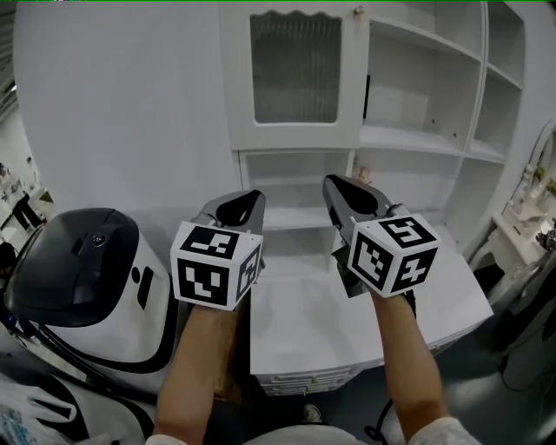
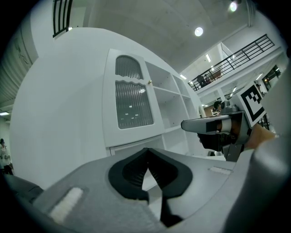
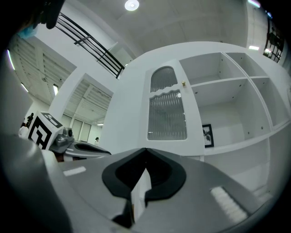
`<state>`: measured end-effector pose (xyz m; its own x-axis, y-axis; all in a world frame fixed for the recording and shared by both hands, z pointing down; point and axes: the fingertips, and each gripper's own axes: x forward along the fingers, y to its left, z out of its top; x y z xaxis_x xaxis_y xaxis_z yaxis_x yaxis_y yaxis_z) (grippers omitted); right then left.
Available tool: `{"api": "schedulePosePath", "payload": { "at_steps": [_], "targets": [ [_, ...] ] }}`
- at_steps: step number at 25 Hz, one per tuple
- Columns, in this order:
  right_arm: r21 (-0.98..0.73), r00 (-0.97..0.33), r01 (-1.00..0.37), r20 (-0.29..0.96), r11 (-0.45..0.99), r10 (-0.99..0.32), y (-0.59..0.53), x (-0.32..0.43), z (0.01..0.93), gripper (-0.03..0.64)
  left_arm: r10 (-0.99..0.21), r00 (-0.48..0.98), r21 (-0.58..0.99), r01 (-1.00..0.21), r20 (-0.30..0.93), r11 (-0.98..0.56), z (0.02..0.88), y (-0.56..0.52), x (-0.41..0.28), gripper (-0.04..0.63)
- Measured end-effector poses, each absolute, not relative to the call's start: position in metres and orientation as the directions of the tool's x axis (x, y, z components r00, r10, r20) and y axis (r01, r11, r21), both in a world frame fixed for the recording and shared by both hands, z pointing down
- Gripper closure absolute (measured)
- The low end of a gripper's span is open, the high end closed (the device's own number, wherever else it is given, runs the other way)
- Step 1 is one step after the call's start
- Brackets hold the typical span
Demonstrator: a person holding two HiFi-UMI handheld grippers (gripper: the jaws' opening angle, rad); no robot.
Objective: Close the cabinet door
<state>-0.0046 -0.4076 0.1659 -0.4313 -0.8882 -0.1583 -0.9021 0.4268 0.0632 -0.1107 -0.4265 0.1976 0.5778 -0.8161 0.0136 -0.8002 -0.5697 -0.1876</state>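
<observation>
The cabinet door (image 1: 295, 69), a white frame around a ribbed glass pane, sits high on the white shelving unit, above and beyond both tools. A small knob (image 1: 357, 11) marks its free edge at the upper right. The open shelves (image 1: 417, 139) begin just beside that edge. In the right gripper view a framed picture (image 3: 208, 135) at the back of a shelf is partly cut off by the door's edge. This suggests the door stands a little proud of the unit, though none of the views shows for certain how far ajar it is.

The left tool (image 1: 248, 202) and the right tool (image 1: 339, 187) are held side by side above the white tabletop (image 1: 304, 330). Both point roughly level at the cabinet and are well short of it. Each has its jaws drawn together at the tips with nothing between them, which suits a push rather than a grasp.

The step in hand looks like the approach. The right tool is nearer the door's free side, so it is the natural one to lift toward the door. It would do best to press its closed tip on the painted stile near the knob. The ribbed glass is the part likeliest to suffer, so it is best avoided. A slow, steady push that follows the door's swing until it lies flush should seat it without a bounce. The left tool would best keep low and clear of the door.
</observation>
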Motion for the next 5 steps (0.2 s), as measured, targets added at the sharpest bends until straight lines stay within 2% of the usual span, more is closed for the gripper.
{"api": "schedulePosePath", "payload": {
  "at_steps": [5],
  "targets": [
    [0.068,-0.432,-0.902,-0.166,0.427,-0.887,-0.4042,-0.0042,0.1633,0.614,-0.815,0.579,-0.192,-0.799,0.014,-0.57,0.1971,-0.4236,-0.1093,0.597]
  ]
}}
